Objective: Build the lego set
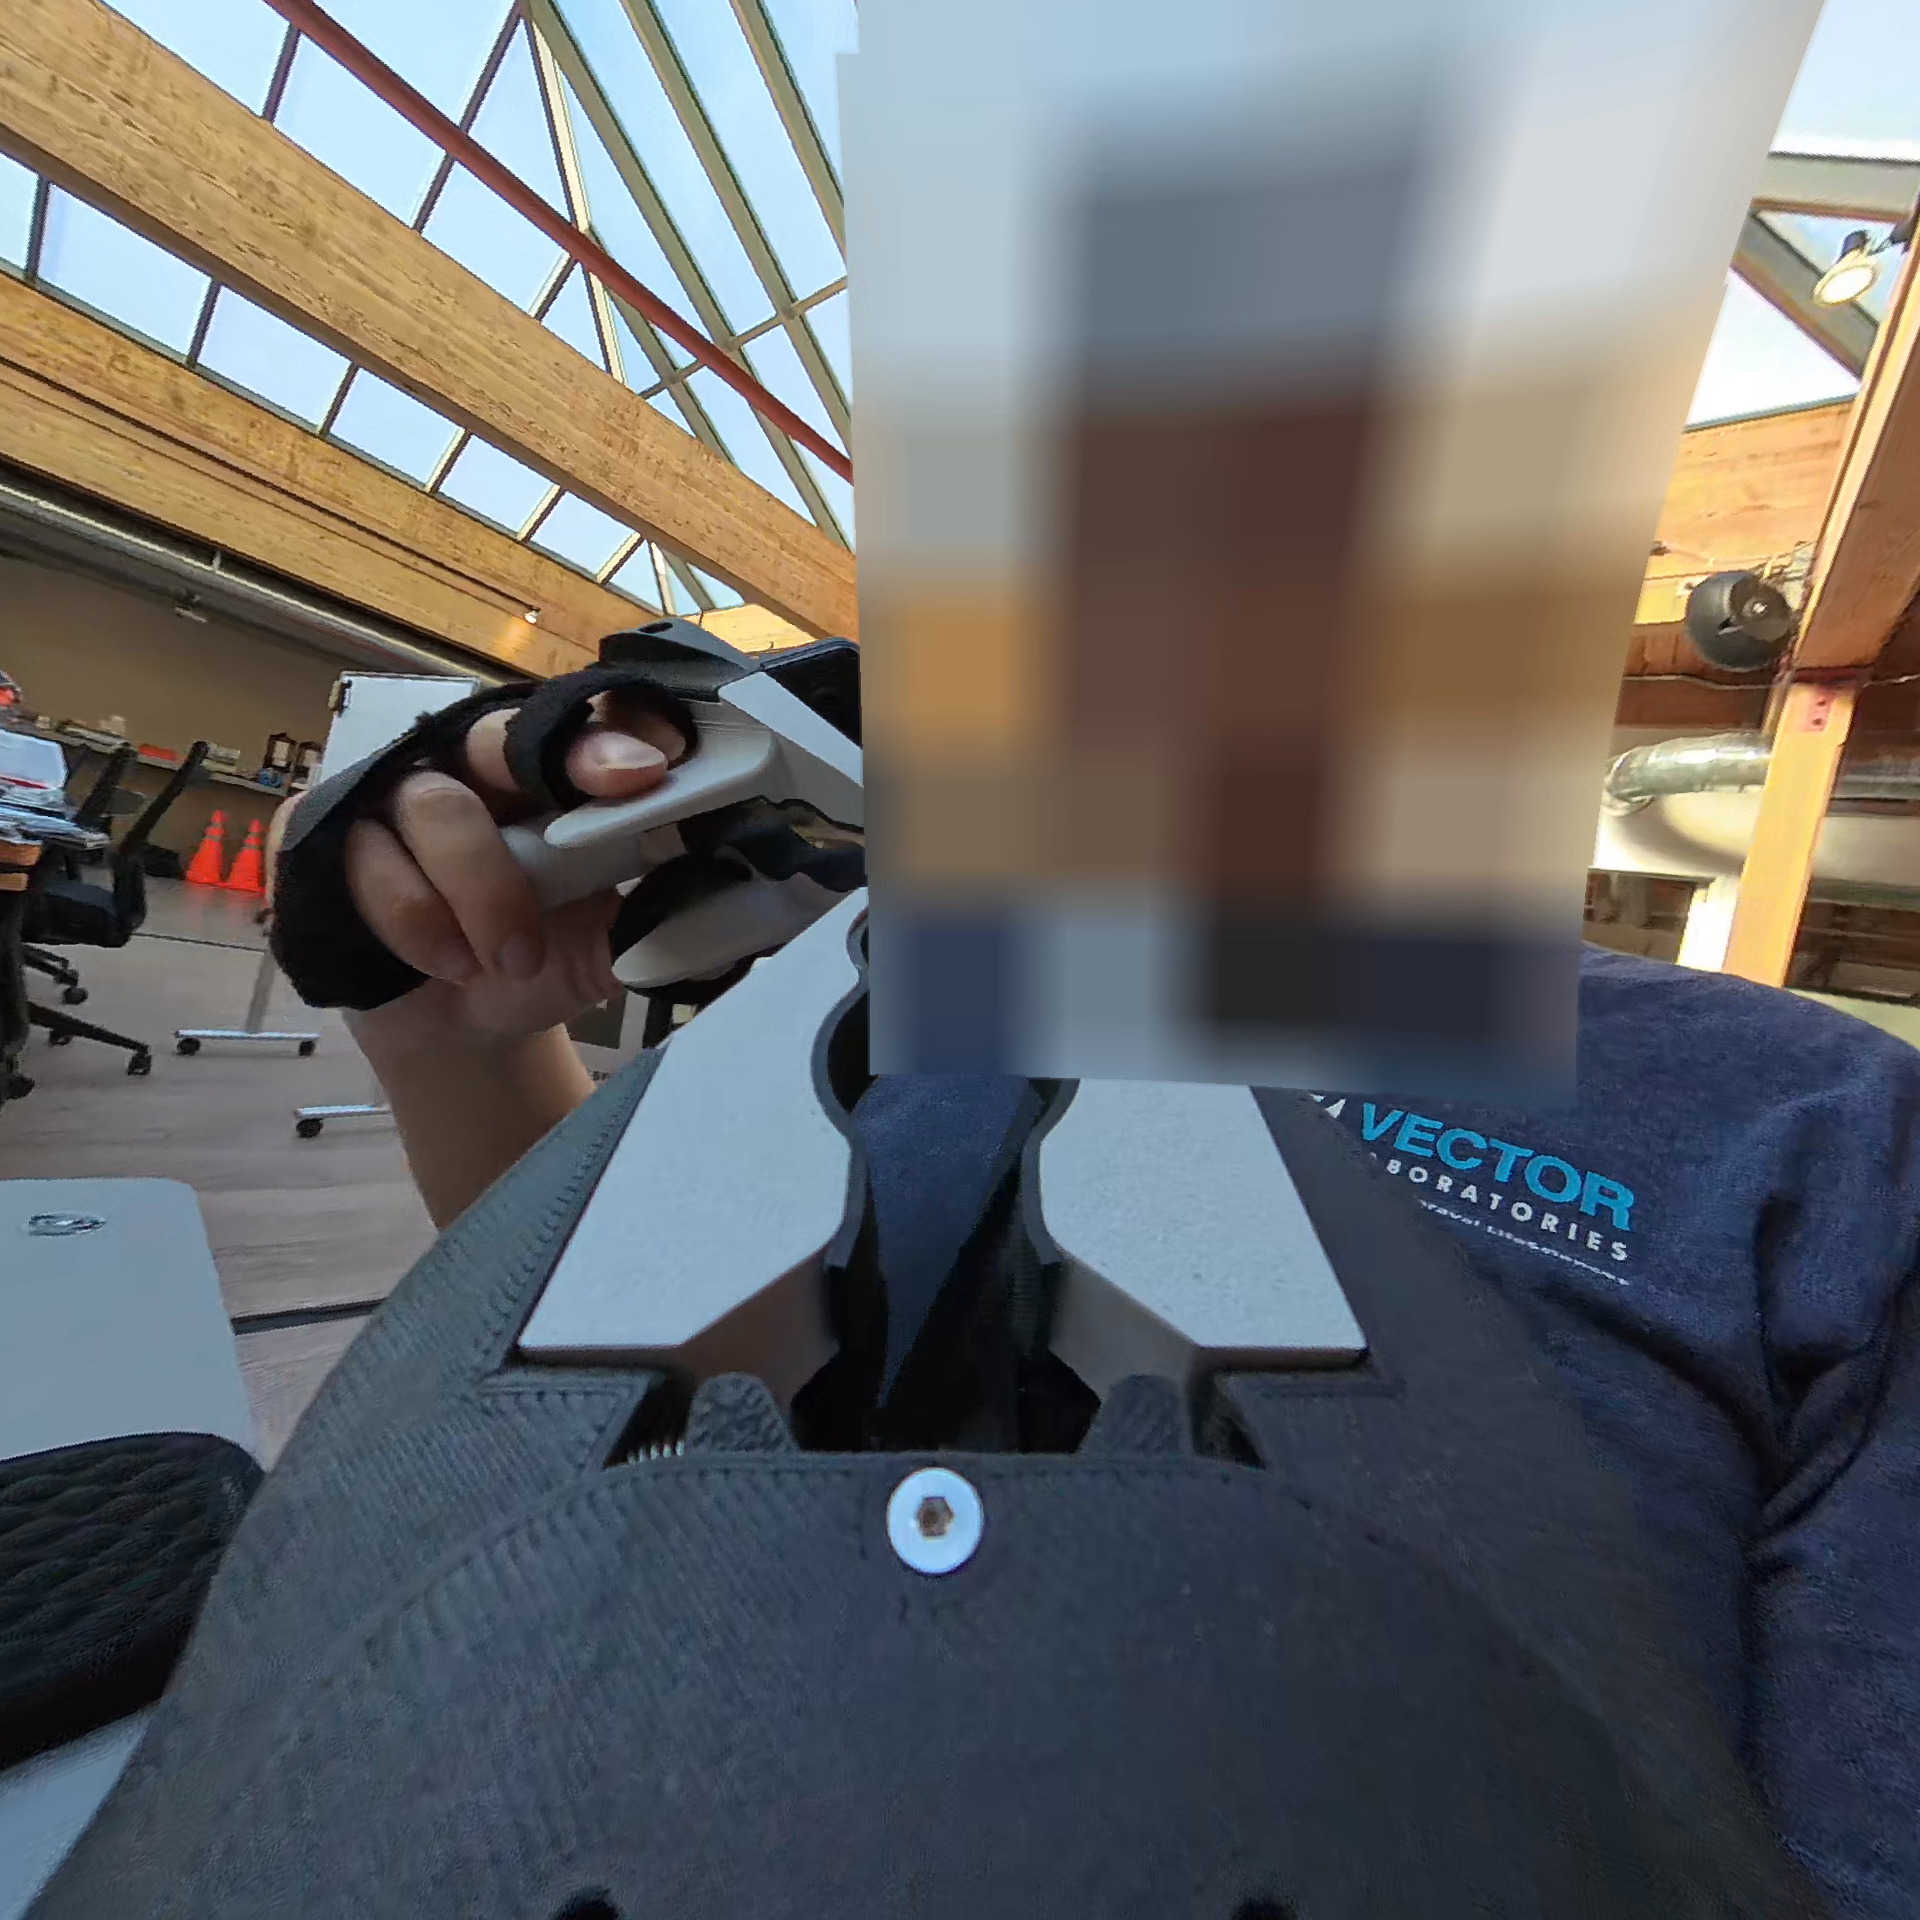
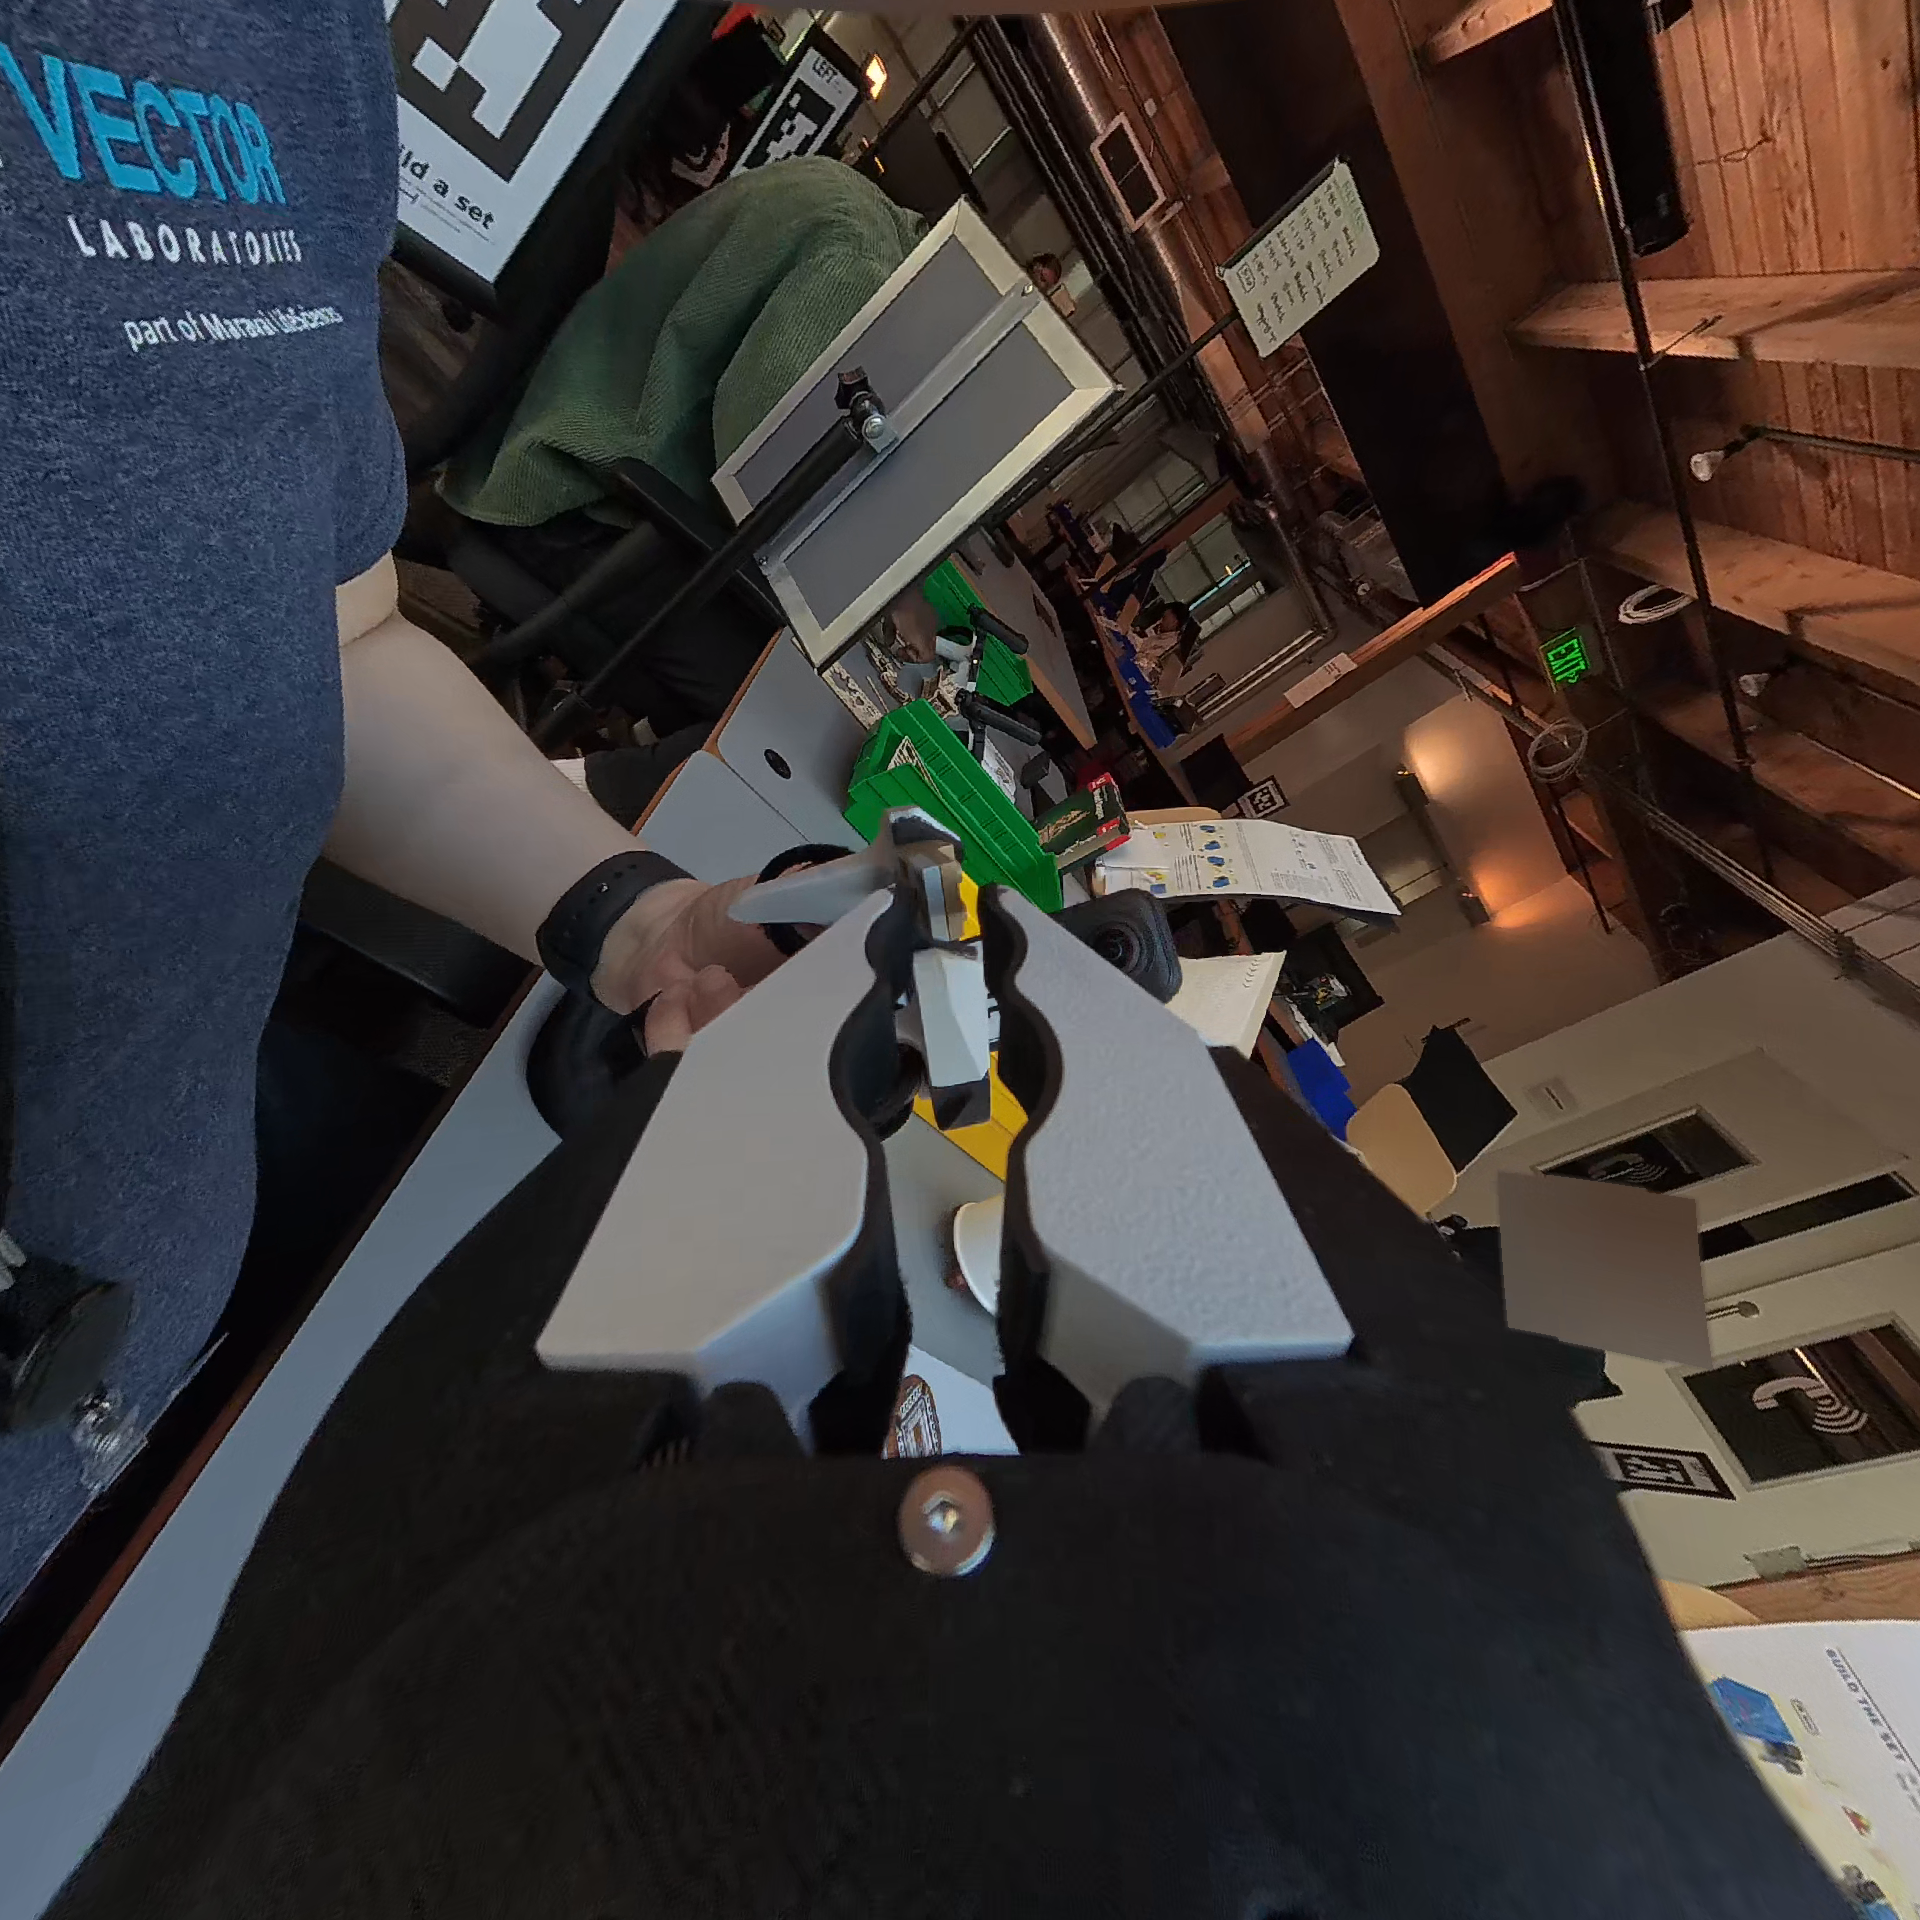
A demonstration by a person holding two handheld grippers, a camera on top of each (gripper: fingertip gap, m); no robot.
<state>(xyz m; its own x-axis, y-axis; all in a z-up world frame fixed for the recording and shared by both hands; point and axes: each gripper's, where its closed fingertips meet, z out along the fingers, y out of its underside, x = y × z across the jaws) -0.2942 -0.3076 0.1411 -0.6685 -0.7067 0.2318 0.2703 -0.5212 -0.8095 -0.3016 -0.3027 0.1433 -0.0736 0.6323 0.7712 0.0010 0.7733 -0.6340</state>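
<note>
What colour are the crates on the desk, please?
Bright green crates, clearest in the right wrist view.

Two orange cones [image 1: 229, 854] stand on the floor near black office chairs [image 1: 73, 904] under a wood-beamed skylight [image 1: 416, 312]. Elsewhere, a green cloth [image 2: 707, 332] drapes a chair beside a grey framed panel [image 2: 914, 416].
</note>
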